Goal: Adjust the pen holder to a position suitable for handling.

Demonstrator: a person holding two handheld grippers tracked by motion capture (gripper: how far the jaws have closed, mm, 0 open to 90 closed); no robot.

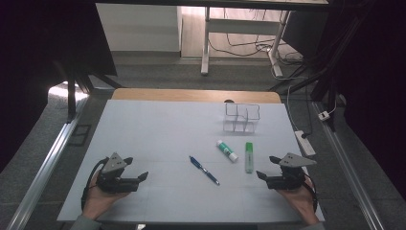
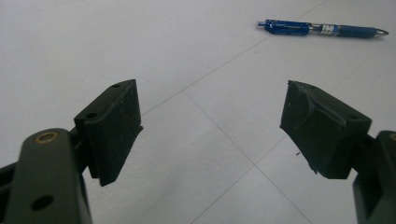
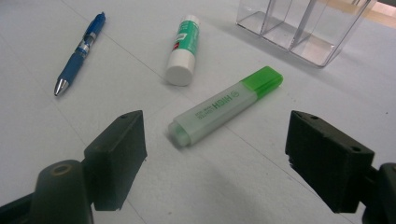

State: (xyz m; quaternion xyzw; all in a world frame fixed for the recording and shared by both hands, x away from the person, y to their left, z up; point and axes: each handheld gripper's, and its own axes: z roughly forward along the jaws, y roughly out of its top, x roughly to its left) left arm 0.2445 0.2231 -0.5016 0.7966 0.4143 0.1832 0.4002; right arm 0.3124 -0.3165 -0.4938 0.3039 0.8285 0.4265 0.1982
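Observation:
On the white table sheet lie a blue pen [image 1: 204, 169] [image 2: 322, 29] [image 3: 80, 46], a white and green glue stick [image 1: 226, 150] [image 3: 182, 49] and a green highlighter [image 1: 249, 156] [image 3: 226, 105]. A clear plastic organizer [image 1: 242, 117] [image 3: 303, 25] with several compartments stands behind them. My left gripper [image 1: 135, 170] [image 2: 210, 126] rests at the front left, open and empty, pointing toward the pen. At the front right my right gripper [image 1: 268, 166] [image 3: 215, 154] is open and empty, with the highlighter lying just ahead of its jaws.
The white sheet [image 1: 158, 134] covers a wooden table whose far edge [image 1: 191, 95] shows behind it. A power strip [image 1: 305, 142] and cables lie off the right side. Desk legs [image 1: 206, 43] stand on the floor beyond.

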